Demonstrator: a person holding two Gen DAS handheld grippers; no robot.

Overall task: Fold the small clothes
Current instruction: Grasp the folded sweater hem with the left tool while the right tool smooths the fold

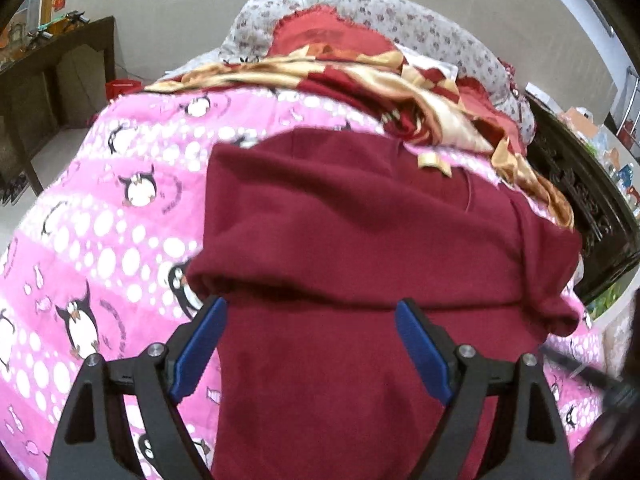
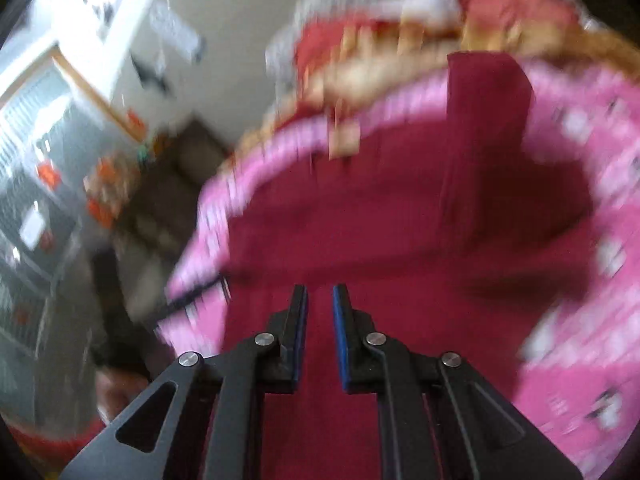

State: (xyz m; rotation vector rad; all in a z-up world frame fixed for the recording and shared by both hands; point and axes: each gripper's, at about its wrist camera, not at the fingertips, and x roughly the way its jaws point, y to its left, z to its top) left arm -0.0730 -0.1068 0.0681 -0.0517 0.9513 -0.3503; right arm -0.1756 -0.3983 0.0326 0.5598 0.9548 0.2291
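Note:
A dark red garment (image 1: 352, 220) lies on a pink penguin-print blanket (image 1: 100, 240), with one part folded over into a thick roll across its middle. My left gripper (image 1: 312, 308) is open wide, its blue pads on either side of the near part of the cloth, just below the fold. In the blurred right wrist view the same garment (image 2: 380, 220) fills the centre, with a strip of it standing up at the back. My right gripper (image 2: 320, 292) hovers over the cloth with its jaws a narrow gap apart and nothing between them.
A crumpled red and gold blanket (image 1: 400, 88) and a floral pillow (image 1: 420, 28) lie at the head of the bed. A dark carved headboard (image 1: 580, 200) stands at the right. A dark wooden table (image 1: 52, 80) stands at the left on the floor.

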